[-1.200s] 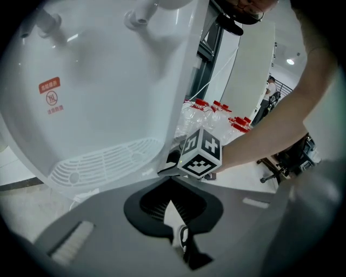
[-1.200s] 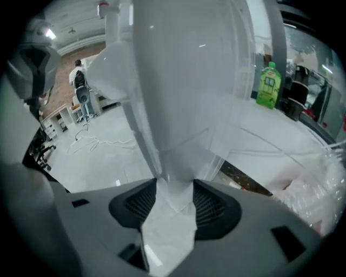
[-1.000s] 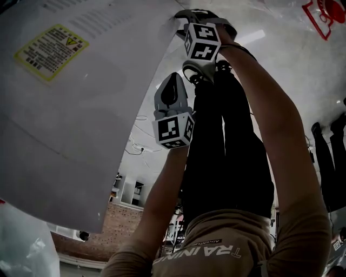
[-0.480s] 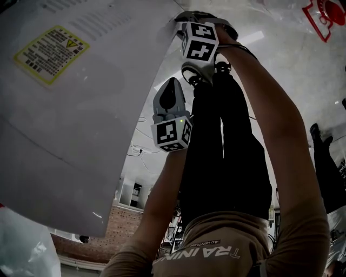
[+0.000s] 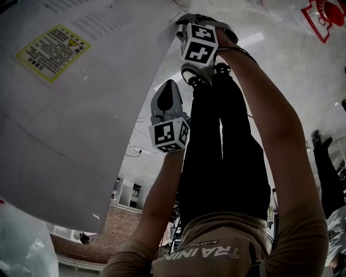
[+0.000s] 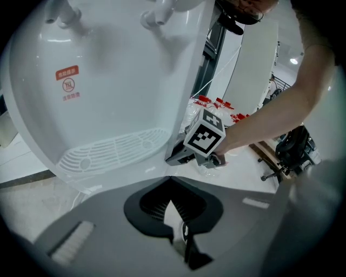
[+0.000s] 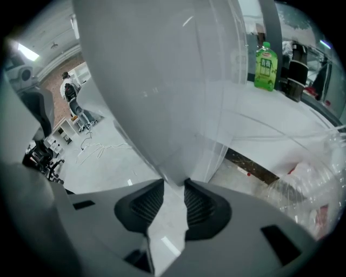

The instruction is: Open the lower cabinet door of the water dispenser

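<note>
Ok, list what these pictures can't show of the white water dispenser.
White lower cabinet door, right gripper view: only an edge shows; handle unseen.
Yellow warning label, head view: print too small.
White taps, left gripper view: cut off by top edge.
Green plastic bottle, right gripper view: label too small.

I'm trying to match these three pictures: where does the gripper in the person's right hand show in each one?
Head view: the right gripper, top centre, at the water dispenser's edge.
Left gripper view: this gripper just right of centre, against the dispenser's side.
Right gripper view: the gripper bottom centre; its jaws have just been closing and grip the dispenser's edge.
Shared landmark: the white water dispenser.
</note>
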Demonstrator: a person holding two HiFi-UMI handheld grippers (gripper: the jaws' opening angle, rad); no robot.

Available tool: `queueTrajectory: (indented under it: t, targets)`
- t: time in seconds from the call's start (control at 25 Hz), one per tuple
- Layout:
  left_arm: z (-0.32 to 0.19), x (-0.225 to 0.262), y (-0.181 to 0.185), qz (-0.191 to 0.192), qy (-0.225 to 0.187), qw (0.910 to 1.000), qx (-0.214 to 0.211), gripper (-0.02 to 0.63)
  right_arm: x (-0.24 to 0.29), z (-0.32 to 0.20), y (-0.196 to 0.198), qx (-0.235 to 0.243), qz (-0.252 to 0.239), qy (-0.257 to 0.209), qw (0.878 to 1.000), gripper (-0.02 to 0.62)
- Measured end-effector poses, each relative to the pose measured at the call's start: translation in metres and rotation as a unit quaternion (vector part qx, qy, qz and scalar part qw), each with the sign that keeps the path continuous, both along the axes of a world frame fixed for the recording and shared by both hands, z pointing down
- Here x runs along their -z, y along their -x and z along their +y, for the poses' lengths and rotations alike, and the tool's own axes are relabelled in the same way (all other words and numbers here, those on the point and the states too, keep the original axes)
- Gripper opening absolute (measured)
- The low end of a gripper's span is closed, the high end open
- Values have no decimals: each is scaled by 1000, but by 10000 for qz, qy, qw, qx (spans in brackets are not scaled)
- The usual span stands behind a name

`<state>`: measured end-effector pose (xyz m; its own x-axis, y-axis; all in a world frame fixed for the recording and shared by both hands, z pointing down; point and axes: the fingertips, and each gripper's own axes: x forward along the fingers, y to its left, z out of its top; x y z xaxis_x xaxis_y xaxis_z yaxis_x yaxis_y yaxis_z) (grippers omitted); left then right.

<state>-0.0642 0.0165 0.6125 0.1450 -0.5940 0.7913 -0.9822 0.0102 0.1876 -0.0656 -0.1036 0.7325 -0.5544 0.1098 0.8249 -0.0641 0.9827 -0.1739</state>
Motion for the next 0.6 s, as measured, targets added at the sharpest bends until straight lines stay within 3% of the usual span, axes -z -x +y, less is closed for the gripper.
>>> queueTrajectory:
  t: [0.24,0.48,0.6]
  targets:
    - [5,2,-2,-14,-6,10000,23,0,-1,13,-12,280,89,53,9996,106]
    - [9,3,-5,-19,-4,9999,163,0,0,44,-30,-182,-8,441,9989,107]
    - [17,8,-10,11,16,9998,203,0,7,60,-39,-80,28,289,9995,107]
